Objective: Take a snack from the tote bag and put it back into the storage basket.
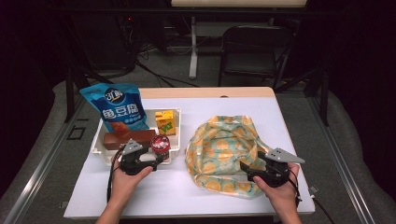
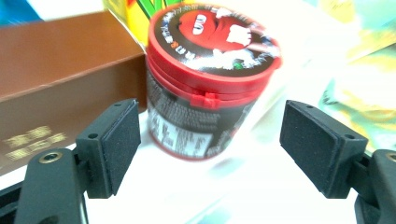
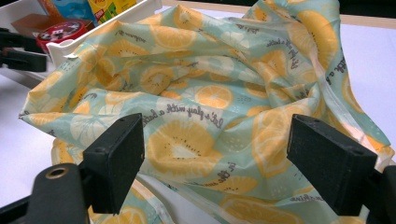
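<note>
- I count one white counter (image 1: pixel 187 186), taking the centre and lower part of the high view, with a pale wooden strip along its far edge.
- One lemon-print fabric bag (image 1: pixel 223 150) lies crumpled right of centre; in the right gripper view its folds hide whatever is inside, and the printed lettering is only partly readable.
- One white tray (image 1: pixel 176 145) sits left of centre, just beside the bag.
- One blue snack pouch (image 1: pixel 119 108) stands at the tray's upper-left end, leaning out past its rim.
- One brown box (image 1: pixel 129 138) lies flat along the tray's middle; its gold print is blurred in the left gripper view.
- One yellow juice carton (image 1: pixel 166 122) stands at the tray's upper right, cut off by the top edge in the left gripper view.
- One red-lidded candy tub (image 2: pixel 210 79) stands upright at the tray's near edge, just beside the brown box.
- My left gripper (image 2: pixel 210 149) is released: its fingers (image 2: pixel 116 144) stand wide either side of the tub, clear of it, holding nothing.
- My right gripper (image 3: pixel 215 163), lower right of the high view, also has its fingers (image 3: pixel 119 158) spread, with the bag's cloth between them but not pinched.
</note>
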